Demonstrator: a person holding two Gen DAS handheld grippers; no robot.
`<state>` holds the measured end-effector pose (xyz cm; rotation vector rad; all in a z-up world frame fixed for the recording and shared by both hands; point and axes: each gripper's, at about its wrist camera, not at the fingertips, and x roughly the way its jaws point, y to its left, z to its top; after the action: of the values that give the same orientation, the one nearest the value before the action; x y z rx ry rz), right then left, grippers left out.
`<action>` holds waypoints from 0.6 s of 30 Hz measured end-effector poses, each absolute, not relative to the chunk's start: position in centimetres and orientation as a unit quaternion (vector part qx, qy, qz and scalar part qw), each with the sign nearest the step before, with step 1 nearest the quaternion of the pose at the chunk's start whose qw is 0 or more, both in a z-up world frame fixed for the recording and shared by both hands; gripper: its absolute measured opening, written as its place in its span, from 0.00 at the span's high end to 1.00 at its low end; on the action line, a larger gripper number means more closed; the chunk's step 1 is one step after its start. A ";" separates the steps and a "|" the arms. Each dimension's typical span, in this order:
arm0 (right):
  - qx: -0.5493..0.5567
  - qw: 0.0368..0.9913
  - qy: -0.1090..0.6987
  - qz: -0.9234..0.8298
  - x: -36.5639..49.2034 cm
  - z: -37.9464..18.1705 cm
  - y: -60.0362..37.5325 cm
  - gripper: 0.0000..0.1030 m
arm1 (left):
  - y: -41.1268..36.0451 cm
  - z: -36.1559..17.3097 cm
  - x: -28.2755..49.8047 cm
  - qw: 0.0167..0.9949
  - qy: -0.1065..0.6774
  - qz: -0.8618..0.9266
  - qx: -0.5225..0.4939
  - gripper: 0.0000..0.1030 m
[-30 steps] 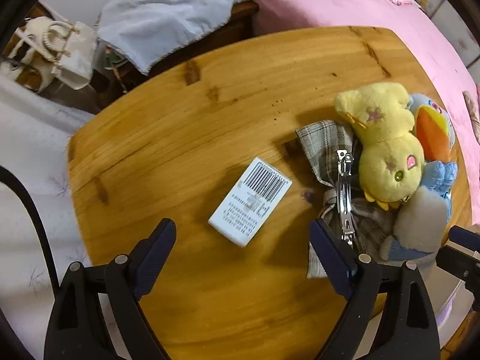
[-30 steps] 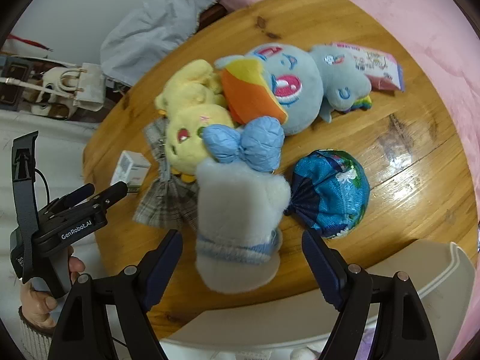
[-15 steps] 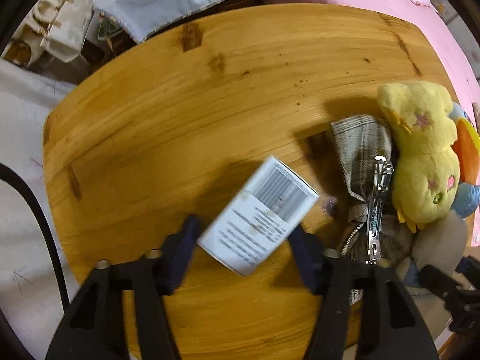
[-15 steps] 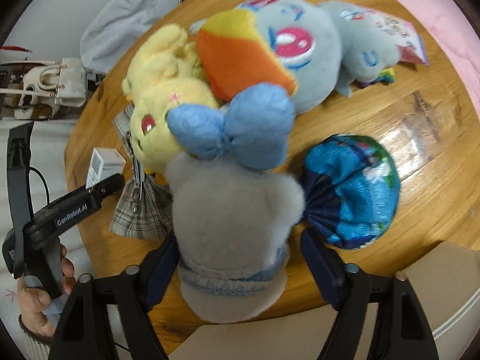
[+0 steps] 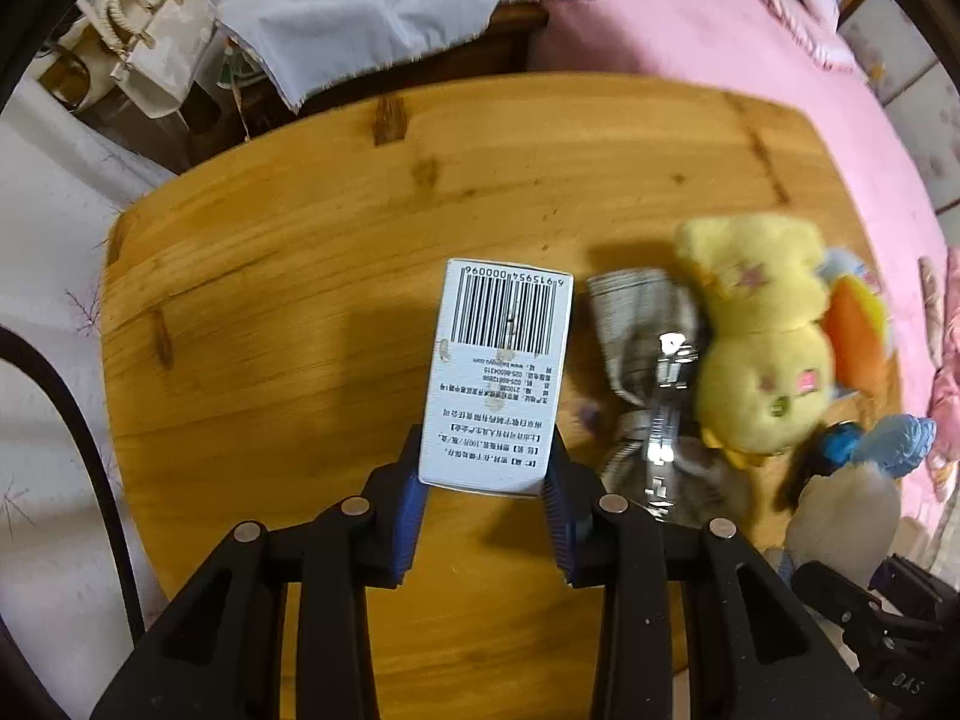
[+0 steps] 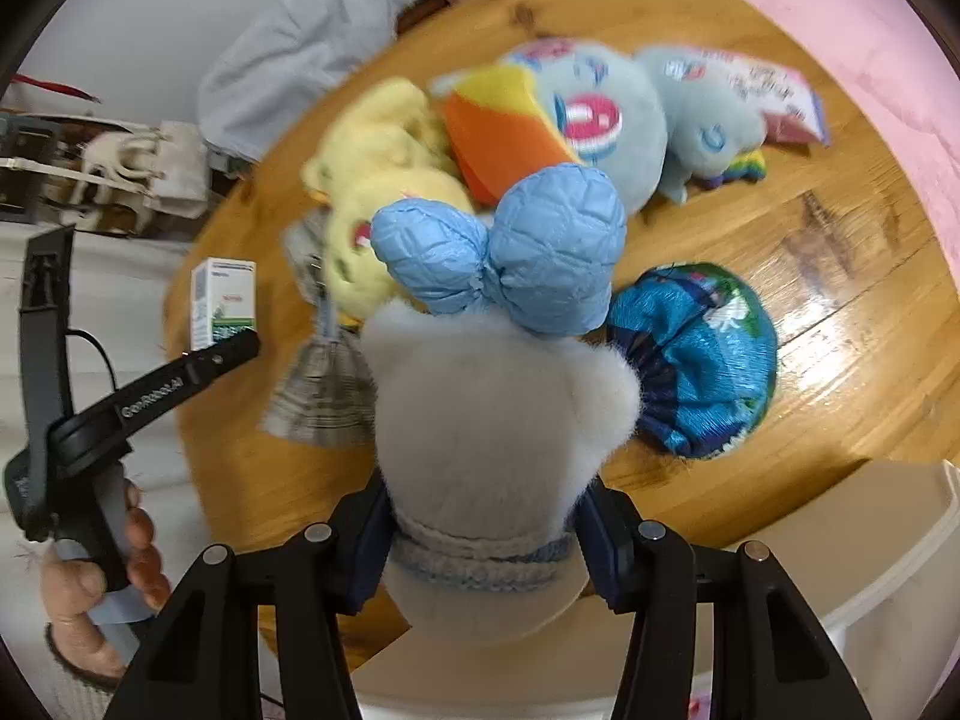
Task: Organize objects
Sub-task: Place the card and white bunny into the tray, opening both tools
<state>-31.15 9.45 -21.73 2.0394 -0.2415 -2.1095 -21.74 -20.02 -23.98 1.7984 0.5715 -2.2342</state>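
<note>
In the left wrist view my left gripper pinches the near end of a white box with a barcode; its jaws are closing and the pads press the box's sides. The box stands tilted up over the wooden table. In the right wrist view my right gripper has its jaws closing on a fluffy white hat with a quilted blue bow, and the pads squeeze its knitted rim. The white box also shows at the left of that view.
A yellow plush and a plaid bow hair clip lie right of the box. A blue pony plush, a shiny blue pouch and a snack packet lie beyond the hat. A white bin sits near right. A pink bed borders the table.
My left gripper came down around the box, shut on it and turned it barcode-end away. My right gripper came down over the fluffy hat and shut on its rim.
</note>
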 end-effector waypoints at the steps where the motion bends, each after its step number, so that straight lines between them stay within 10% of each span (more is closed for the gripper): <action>1: 0.681 0.103 -0.085 -0.720 -30.9 -20.9 9.6 0.47 | -19.9 -23.3 -21.4 0.109 0.200 -0.763 0.605 0.63; 18: 0.539 0.189 -0.057 -0.819 -23.7 -4.9 11.8 0.47 | -11.7 -7.2 -9.8 0.078 0.248 -0.832 0.490 0.63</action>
<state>-23.72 11.79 -4.87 1.5144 -0.1596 -2.3030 -9.79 -11.74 -7.19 1.4662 0.7434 -2.4913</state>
